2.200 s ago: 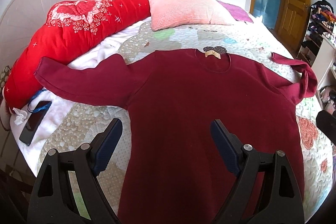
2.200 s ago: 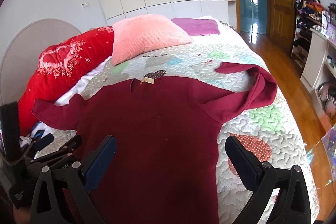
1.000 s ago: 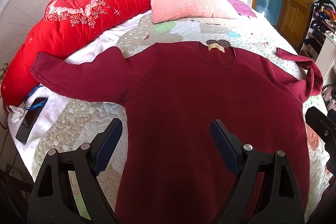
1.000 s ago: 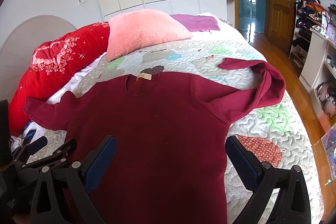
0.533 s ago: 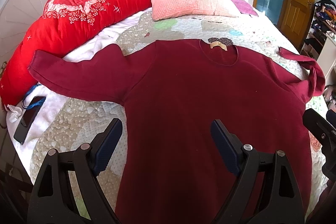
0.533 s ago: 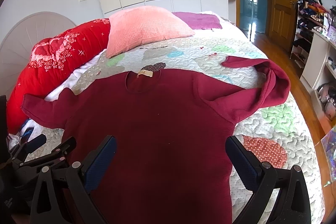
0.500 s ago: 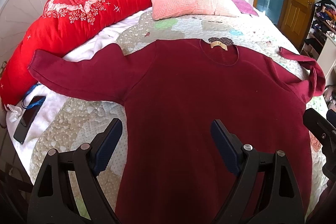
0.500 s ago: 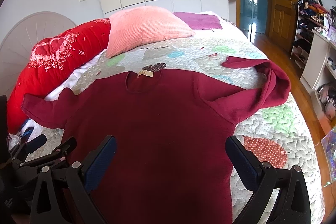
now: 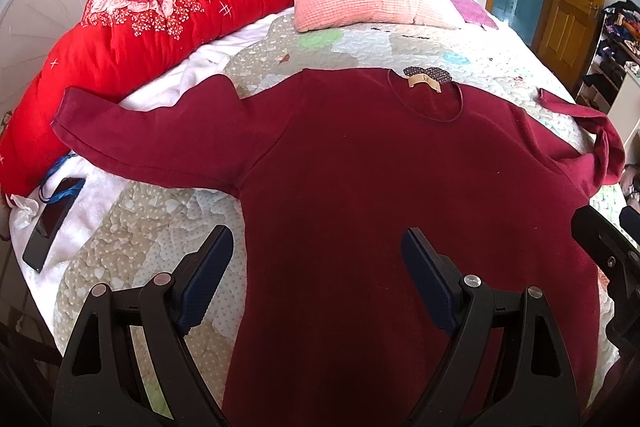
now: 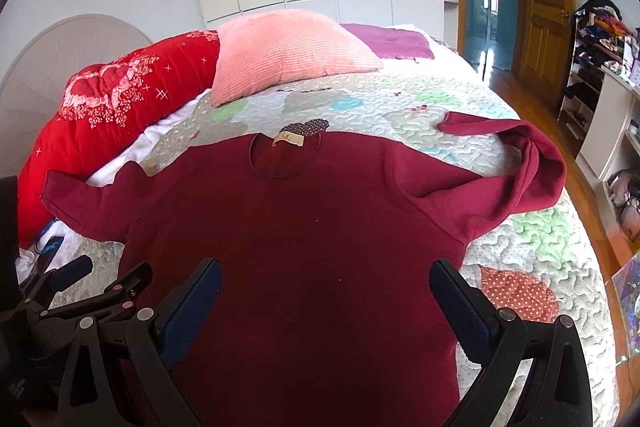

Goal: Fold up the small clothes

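The hem of the dark red sweater point(image 9: 384, 211) is cut off by the bottom edge in both wrist views, so how its lower end lies cannot be told. The sweater is spread flat on the quilted bedspread point(image 10: 400, 99), neckline and tan label point(image 9: 424, 83) far ahead of the grippers. Its left sleeve point(image 9: 132, 143) stretches out toward the red bolster point(image 9: 132, 23); the right sleeve point(image 10: 516, 163) is doubled back on itself, its cuff lying ahead. A dark flat object, probably a phone point(image 9: 52, 219), lies off to the left near the bed's edge. The left gripper point(image 9: 316, 267) is spread wide and holds nothing, its blue pads point(image 9: 204, 271) above the sweater's left side. The right gripper point(image 10: 326, 291) is equally wide and empty, straddling the sweater's body; whether either touches the cloth is unclear.
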Tool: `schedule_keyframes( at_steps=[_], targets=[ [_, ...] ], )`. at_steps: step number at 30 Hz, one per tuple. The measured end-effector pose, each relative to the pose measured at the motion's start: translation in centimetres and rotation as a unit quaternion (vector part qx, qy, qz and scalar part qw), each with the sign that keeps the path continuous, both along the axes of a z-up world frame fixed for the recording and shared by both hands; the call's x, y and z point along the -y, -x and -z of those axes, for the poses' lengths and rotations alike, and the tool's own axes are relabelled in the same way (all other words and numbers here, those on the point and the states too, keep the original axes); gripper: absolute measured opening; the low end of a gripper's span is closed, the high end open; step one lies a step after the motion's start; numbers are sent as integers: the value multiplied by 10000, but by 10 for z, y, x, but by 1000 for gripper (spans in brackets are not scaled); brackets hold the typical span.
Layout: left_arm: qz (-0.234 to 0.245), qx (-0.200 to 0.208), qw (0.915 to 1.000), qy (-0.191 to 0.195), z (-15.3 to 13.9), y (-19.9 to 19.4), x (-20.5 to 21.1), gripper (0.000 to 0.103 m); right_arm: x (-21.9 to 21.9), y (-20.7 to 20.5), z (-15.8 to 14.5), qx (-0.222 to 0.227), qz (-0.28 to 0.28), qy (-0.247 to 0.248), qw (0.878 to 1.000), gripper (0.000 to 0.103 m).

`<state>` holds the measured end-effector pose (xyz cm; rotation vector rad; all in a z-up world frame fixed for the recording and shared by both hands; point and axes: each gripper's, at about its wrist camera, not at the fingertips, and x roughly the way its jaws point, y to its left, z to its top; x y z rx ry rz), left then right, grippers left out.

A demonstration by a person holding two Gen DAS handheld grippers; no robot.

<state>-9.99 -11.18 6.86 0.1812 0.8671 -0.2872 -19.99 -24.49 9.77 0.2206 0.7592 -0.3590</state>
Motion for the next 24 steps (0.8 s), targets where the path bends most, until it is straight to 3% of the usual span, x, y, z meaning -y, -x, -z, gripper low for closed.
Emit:
schedule_keyframes(
  at_steps=[24],
  targets=[
    [-49,-62,10000,-33,7,-12,-4,86,-2,-15,13,-121,-28,-79,9999,103]
  ],
)
